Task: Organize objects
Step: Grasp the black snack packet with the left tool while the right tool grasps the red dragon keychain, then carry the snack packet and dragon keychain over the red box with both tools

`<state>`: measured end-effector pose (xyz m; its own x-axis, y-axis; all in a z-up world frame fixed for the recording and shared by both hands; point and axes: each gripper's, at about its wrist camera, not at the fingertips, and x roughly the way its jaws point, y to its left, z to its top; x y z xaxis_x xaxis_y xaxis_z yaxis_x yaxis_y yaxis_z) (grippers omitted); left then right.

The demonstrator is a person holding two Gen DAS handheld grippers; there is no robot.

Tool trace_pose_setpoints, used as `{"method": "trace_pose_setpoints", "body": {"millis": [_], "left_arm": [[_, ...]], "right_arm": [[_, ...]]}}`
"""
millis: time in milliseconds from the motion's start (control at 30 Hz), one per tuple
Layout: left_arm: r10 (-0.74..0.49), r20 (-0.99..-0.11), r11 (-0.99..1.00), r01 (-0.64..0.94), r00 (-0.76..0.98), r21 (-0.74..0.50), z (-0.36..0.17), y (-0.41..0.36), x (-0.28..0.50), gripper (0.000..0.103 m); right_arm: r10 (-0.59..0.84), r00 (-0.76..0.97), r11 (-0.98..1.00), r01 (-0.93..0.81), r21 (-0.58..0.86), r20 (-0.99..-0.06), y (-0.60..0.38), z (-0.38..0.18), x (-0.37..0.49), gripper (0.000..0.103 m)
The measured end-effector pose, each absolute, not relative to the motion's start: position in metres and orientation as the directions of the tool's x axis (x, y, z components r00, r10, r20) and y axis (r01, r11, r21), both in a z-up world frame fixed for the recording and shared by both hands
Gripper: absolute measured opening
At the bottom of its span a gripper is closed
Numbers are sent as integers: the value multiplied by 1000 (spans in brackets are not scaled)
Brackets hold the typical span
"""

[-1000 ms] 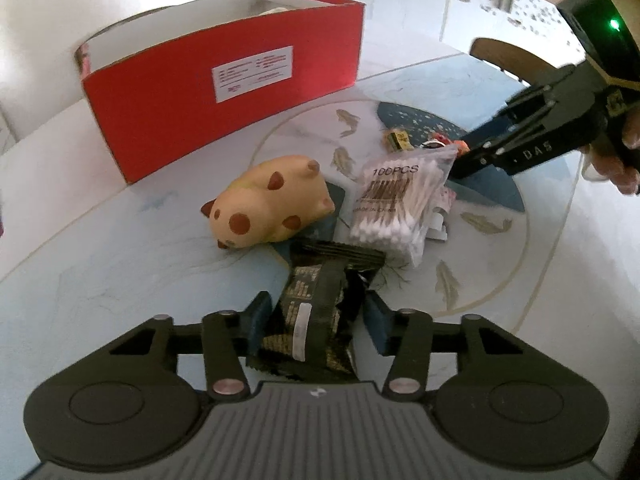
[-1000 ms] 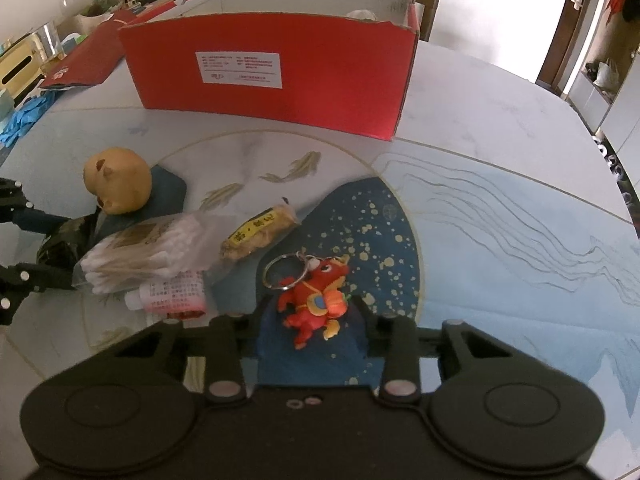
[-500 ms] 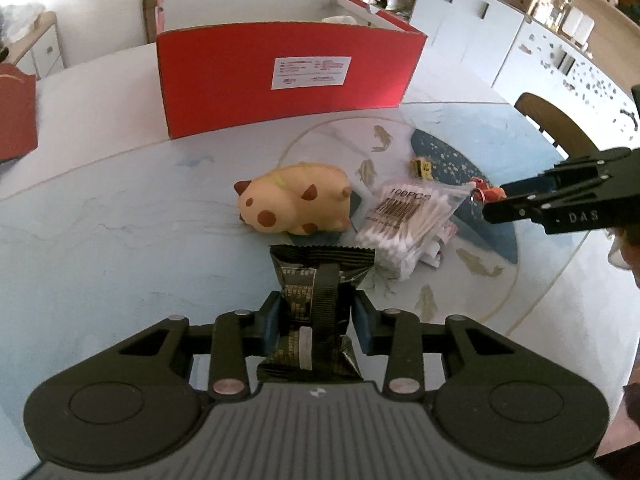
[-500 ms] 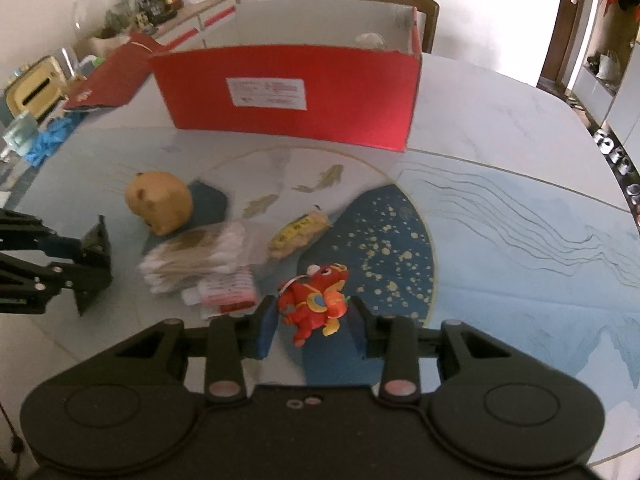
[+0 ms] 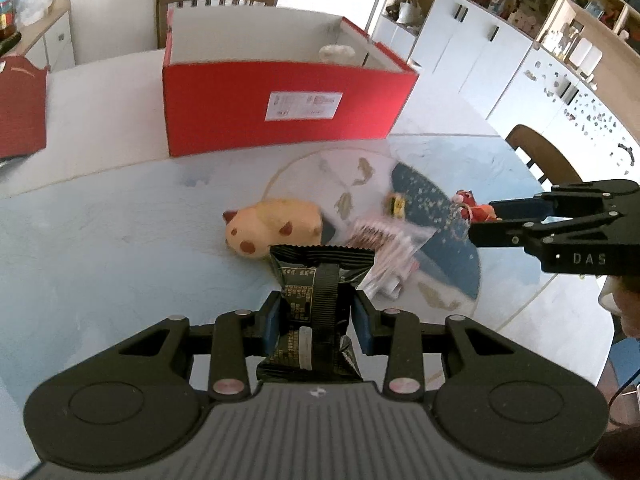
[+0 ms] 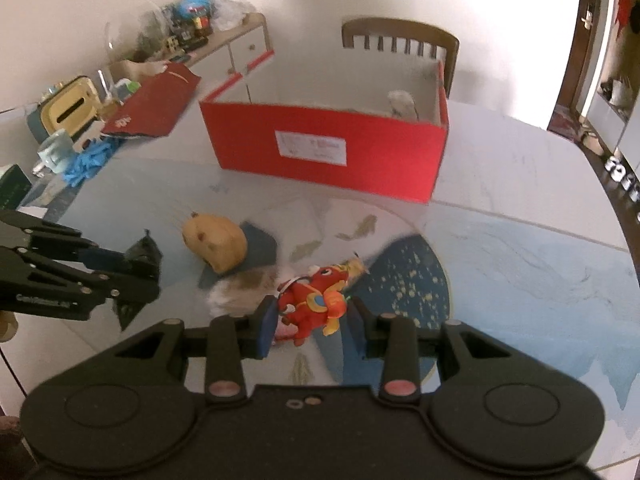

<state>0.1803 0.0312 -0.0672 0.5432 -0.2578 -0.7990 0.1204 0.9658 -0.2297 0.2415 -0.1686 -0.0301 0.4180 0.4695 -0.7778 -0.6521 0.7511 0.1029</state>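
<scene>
Black foil snack pack (image 5: 320, 308) pinched across its middle by left gripper (image 5: 316, 320), held above the table (image 5: 100, 248); light, crinkly, slippery film, contents prob crushable, so grip mid-body w/ gentle squeeze, not the crimped ends. Red dragon keychain (image 6: 314, 304) sits between right gripper (image 6: 314, 320) fingers, jaws narrowed round it, lifted; small, rigid, light, ring dangles; take it by the body. Red box (image 5: 280, 108) open-topped, well beyond both; likely drop target. Spotted pig toy (image 5: 274, 226) and cotton swab bag (image 5: 384, 248) on table; bag soft, slippery.
</scene>
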Motion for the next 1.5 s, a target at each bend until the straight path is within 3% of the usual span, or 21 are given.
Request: {"method": "trace_pose_setpoints", "body": {"millis": [400,1167,1500], "left_arm": [[-272,-749,961,130,604,-245,-27,27,208,36],[-189,-697,982,153,692,-115,29,37,306,36],[-117,-724,989,142,680,-26,27,45,362,36]], "right_arm": [[501,465,729,-681,67,-730,-153,5,261,37],[515,545,705,-708,-35,-662,-93,38,332,37],[483,556,720,-691,-54,-676,-68,28,372,37]]}}
